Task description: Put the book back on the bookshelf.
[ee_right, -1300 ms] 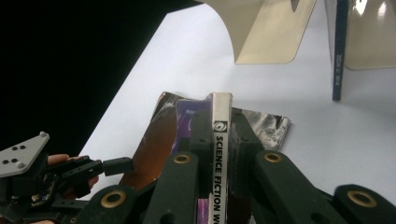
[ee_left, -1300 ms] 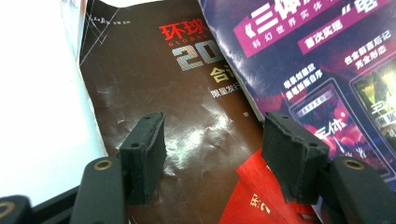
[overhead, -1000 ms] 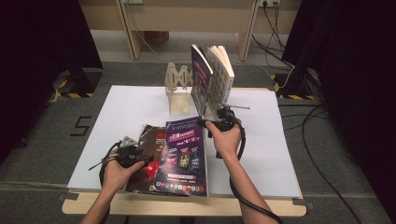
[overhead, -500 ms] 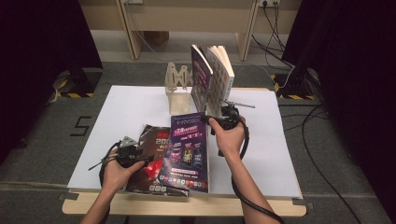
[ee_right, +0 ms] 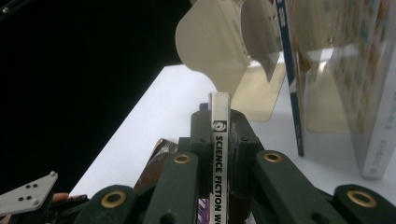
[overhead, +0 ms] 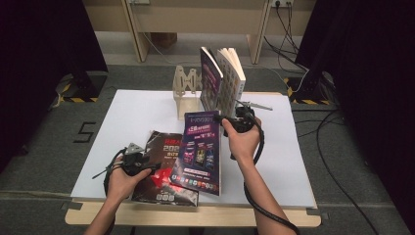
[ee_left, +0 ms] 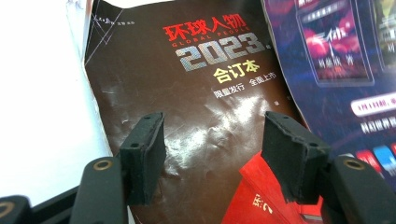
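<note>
Since a second earlier, the right gripper (overhead: 234, 120), clamped on the spine of the purple glossy magazine (overhead: 199, 152), had tilted its far edge up off the white table (overhead: 137, 117). Pinched so narrowly, it could have sagged or slipped against the beige metal bookend (overhead: 186, 93). Over the dark brown magazine (ee_left: 196, 116), the left gripper (ee_left: 212, 158) stood apart, holding nothing.

I worked in a recording studio or lab: black curtains (overhead: 44, 39) hung on both sides, cables (overhead: 337, 161) trailed over grey carpet (overhead: 49, 156), and hazard tape (overhead: 73, 99) marked the floor.

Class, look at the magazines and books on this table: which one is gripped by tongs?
The purple magazine, clamped at its spine by the right tongs. The dark 2023 magazine lies flat under the open left tongs; the two books stand upright.
</note>
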Motion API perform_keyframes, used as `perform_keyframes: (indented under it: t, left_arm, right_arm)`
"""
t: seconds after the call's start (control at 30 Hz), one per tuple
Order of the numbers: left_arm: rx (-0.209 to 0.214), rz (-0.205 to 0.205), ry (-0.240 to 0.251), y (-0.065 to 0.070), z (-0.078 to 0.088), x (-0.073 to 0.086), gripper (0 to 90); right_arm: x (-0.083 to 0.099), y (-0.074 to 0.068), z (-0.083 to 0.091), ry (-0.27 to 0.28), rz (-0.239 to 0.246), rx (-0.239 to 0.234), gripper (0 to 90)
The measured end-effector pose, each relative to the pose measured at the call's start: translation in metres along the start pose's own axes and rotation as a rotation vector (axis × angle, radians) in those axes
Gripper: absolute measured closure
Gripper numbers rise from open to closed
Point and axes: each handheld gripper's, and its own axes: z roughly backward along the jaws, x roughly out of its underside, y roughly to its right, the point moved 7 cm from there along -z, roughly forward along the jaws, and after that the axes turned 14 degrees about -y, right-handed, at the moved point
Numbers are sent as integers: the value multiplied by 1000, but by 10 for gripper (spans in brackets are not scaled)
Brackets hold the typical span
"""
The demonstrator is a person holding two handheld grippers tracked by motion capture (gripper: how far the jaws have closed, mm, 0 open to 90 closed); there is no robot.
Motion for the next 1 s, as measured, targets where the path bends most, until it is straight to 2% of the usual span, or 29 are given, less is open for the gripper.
perform_keyframes:
  t: [0.67,0.7,1.0]
  left_arm:
    - [-2,0,-1,0,0,0,384]
    - [-1,0,-1,0,0,0,385]
    - [-2,2,-1,-1,-1,0,385]
  right_arm:
    - [-19,-5,17,122,48,67,835]
    - [-20,-5,18,133,61,75,835]
    - [-30,-11,23,170,75,95,836]
